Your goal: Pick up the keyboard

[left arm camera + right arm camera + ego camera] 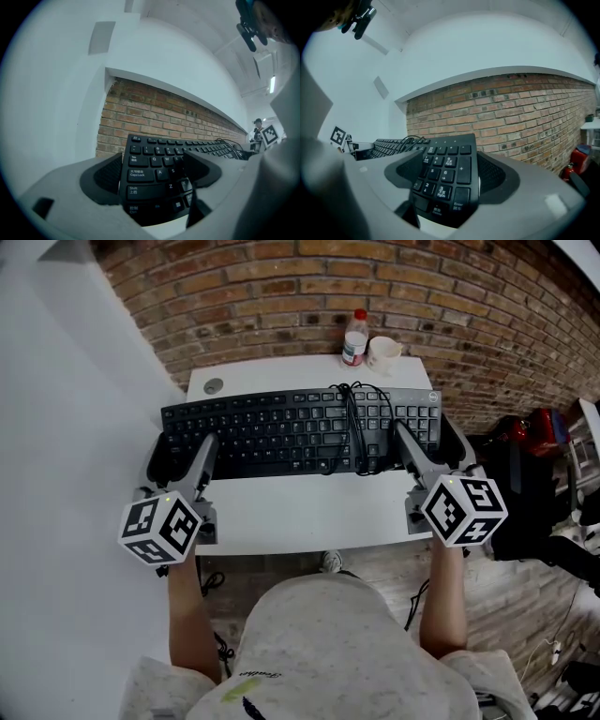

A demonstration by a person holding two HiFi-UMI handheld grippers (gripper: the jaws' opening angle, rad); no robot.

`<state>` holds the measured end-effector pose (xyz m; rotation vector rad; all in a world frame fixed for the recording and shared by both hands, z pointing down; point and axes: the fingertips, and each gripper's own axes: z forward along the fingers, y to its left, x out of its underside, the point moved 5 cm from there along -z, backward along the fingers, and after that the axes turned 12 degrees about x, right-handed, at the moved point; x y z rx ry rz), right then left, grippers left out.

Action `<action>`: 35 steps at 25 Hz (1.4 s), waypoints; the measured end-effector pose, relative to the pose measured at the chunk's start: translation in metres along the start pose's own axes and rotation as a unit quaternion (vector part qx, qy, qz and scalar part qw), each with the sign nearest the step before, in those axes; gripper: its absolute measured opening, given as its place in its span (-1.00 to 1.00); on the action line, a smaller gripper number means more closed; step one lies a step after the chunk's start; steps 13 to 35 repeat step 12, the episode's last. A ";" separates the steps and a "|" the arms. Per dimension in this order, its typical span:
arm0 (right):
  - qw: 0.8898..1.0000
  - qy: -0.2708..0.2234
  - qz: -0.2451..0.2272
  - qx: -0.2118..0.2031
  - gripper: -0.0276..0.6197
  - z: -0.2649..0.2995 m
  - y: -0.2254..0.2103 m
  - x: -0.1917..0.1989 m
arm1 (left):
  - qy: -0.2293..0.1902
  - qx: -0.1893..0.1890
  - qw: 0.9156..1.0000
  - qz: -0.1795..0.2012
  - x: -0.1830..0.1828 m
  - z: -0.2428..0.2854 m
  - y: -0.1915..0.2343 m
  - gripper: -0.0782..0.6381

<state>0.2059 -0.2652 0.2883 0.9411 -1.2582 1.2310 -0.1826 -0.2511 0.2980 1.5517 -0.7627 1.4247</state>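
Note:
A black full-size keyboard spans the white table, its ends reaching past the table's sides. Its black cable lies coiled over the keys right of the middle. My left gripper is shut on the keyboard's left end: in the left gripper view the Caps Lock and Shift keys fill the gap between the pads. My right gripper is shut on the right end, and the number pad sits between its pads. I cannot tell whether the keyboard still touches the table.
A plastic bottle with a red cap and a white cup stand at the table's back edge, against the brick wall. A grey round grommet sits at the back left. Red and black items lie on the floor to the right.

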 end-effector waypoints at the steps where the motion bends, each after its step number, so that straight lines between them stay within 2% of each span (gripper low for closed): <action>1: 1.000 0.000 0.000 0.000 0.24 0.000 0.000 0.000 | -0.001 0.000 1.000 0.000 0.000 0.000 0.000 0.34; 35: 1.000 0.001 -0.001 -0.001 0.24 -0.001 0.001 -0.003 | -0.001 -0.002 1.000 -0.002 -0.002 -0.002 0.000 0.34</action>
